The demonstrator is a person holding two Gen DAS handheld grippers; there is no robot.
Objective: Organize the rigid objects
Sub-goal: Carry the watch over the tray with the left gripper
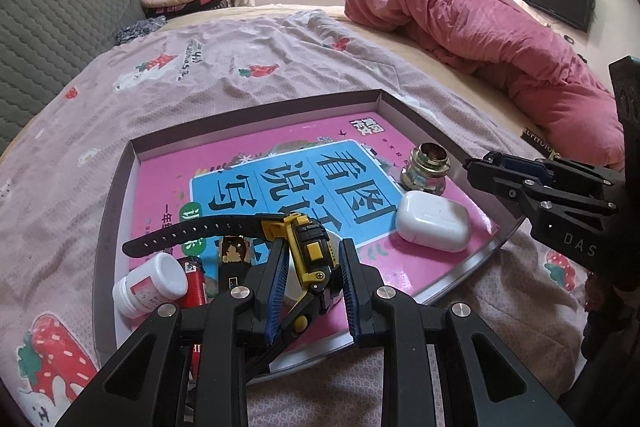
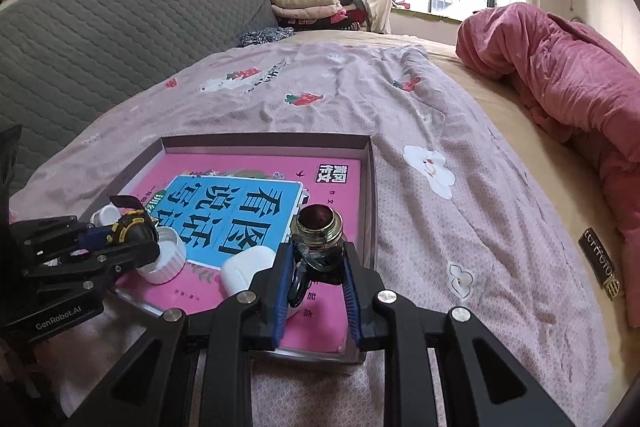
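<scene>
Over the shallow box (image 1: 120,187) on the bed (image 1: 240,83), starting at the box's left wall: a white pill bottle (image 1: 150,285) lies tipped on its side in the near-left corner, a red lighter (image 1: 196,281) just beside it. Next along, the left gripper (image 1: 314,277) is clamped on a yellow-and-black watch (image 1: 308,247), its black strap (image 1: 192,233) sticking out leftward above the pink book (image 1: 168,179) that lines the box floor. A white ribbed cap (image 2: 164,259) sits on the book right by that gripper (the right wrist view shows it best). Further right on the book lies the white earbud case (image 1: 434,225), flat, and just behind it, near the box's right wall, the brass fitting (image 1: 426,167). The right gripper (image 2: 316,271) is clenched, a key ring (image 2: 298,285) pinched between its blue pads, directly in front of that fitting.
</scene>
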